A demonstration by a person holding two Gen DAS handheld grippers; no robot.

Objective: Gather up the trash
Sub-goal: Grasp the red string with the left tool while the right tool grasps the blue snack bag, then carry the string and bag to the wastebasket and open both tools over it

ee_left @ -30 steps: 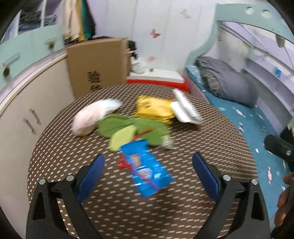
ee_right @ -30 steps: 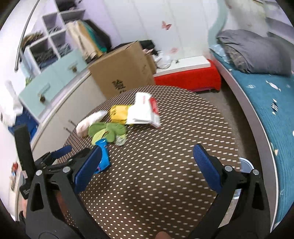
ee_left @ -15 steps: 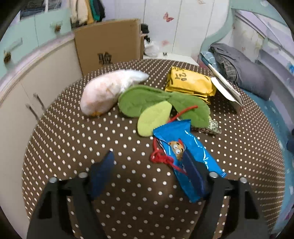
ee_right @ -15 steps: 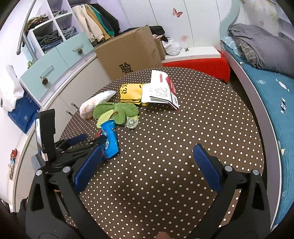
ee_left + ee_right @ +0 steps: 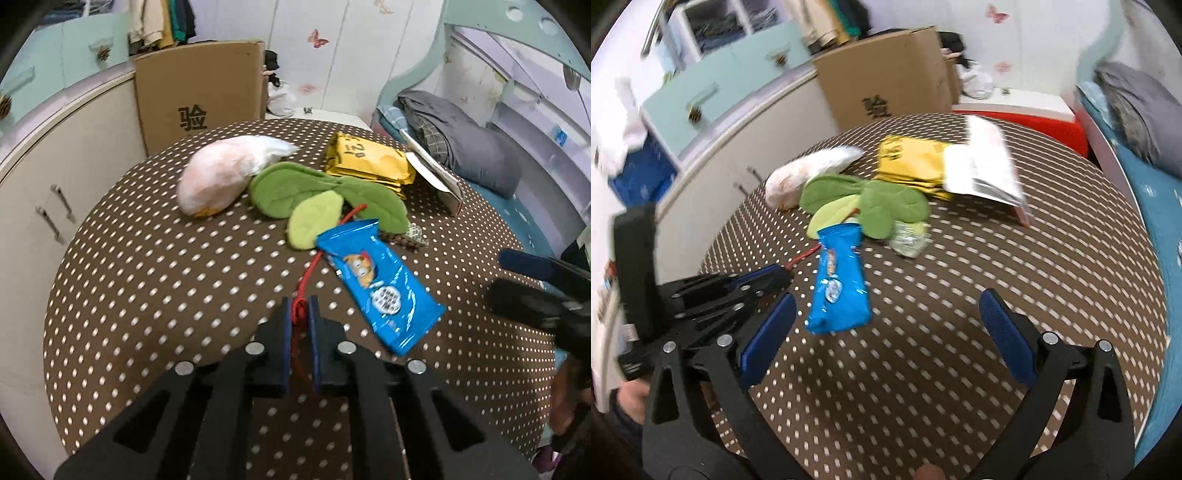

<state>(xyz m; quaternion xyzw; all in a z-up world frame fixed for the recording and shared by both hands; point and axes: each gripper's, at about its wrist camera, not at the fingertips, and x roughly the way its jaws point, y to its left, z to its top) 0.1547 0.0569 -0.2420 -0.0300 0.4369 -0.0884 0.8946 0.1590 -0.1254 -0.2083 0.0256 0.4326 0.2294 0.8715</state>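
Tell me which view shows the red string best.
Left wrist view: the red string runs sharp from under the green leaves into the shut left claw. Right wrist view shows only a blurred stretch beside the blue wrapper.

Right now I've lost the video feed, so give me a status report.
Left gripper jaws shut on red string. Right gripper jaws open, empty. Blue snack wrapper lies flat beside string, whose far end tucks under green leaf plush.

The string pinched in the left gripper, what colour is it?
Red string, clearest in the left wrist view.
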